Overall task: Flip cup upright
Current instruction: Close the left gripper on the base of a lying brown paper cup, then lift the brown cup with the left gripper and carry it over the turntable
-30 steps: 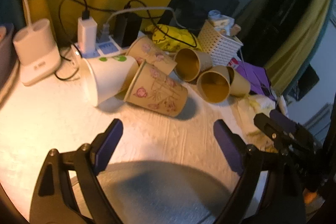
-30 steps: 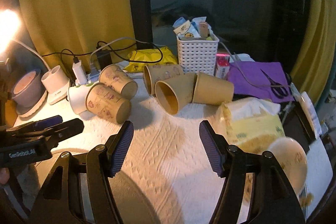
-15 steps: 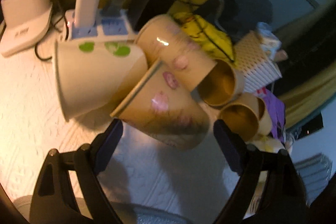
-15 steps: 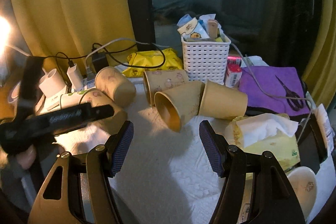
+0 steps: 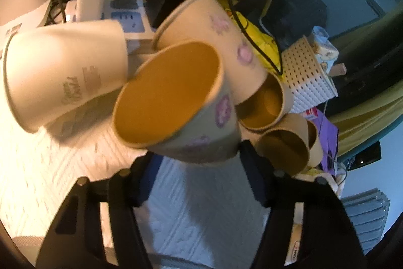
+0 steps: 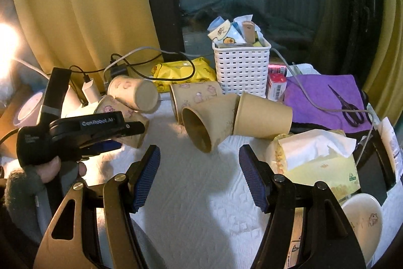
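Note:
Several paper cups lie on their sides on a white cloth. In the left wrist view my left gripper [image 5: 199,168] is shut on a patterned tan cup [image 5: 176,102], gripped by its lower body, its open mouth tilted toward the camera. A white cup [image 5: 65,75] lies to its left, another patterned cup [image 5: 214,24] behind. In the right wrist view the left gripper [image 6: 126,135] holds that cup [image 6: 126,117] at the left. My right gripper [image 6: 199,175] is open and empty, in front of a plain tan cup [image 6: 209,122] lying on its side.
A white basket [image 6: 241,67], a power strip with chargers [image 5: 118,14], a yellow packet [image 6: 183,69], a purple cloth with scissors [image 6: 350,107], a tissue pack [image 6: 317,155] and a bowl [image 6: 362,221] surround the cups.
My left gripper moved in onto the patterned cup, closed on it and tipped its mouth toward the camera. The right gripper moved slightly closer to the cups.

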Tool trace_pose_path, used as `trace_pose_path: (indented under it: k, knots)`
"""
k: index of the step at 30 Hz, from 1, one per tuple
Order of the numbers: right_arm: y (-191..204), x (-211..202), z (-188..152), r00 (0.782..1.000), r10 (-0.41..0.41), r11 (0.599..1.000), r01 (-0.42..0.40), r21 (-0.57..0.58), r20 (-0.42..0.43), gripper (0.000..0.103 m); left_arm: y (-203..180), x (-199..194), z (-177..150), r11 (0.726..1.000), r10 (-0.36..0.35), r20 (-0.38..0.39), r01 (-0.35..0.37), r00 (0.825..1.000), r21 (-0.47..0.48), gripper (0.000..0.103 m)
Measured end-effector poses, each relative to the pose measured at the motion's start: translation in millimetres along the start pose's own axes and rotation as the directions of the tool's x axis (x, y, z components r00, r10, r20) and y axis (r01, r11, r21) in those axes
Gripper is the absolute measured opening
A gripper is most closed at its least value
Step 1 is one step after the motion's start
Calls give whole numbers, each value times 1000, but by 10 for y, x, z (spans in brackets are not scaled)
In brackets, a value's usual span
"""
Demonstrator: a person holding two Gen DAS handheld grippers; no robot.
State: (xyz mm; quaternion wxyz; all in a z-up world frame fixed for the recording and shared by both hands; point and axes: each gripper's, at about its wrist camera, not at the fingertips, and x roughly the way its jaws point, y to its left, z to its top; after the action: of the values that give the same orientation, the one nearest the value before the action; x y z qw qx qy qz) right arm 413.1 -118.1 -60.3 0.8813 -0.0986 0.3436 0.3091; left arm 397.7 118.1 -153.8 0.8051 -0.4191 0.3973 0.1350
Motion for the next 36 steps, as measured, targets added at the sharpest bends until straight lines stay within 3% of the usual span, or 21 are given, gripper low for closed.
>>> trace_pose_path:
  k: [4, 8, 12, 17, 24, 29, 36]
  knots:
    - [8, -64, -11, 1000, -3, 1000, 3, -5, 4, 68, 61, -94, -41, 994, -52, 56, 58, 997, -96, 64]
    - [36, -122, -19, 1000, 0, 1000, 0, -15, 6, 68, 75, -140, -33, 994, 8, 141, 7, 990, -106, 67]
    - [65, -146, -11, 1000, 13, 999, -12, -29, 11, 68, -39, -125, -20, 997, 69, 193, -61, 979, -47, 68]
    - [48, -139, -24, 1000, 25, 999, -25, -39, 9, 68, -151, -97, 30, 995, 68, 233, -81, 970, 49, 65]
    - [-72, -192, -60, 1000, 11, 1000, -10, -15, 15, 68, -262, -187, -121, 980, 27, 178, -61, 984, 191, 61]
    - [-11, -314, -121, 1000, 12, 1000, -12, -13, 24, 68, -436, -512, -360, 932, -23, 160, -37, 987, 362, 61]
    - [238, -689, -331, 999, 5, 1000, -4, -18, 50, 68, -359, -1144, -805, 805, -62, 105, -13, 993, 593, 61]
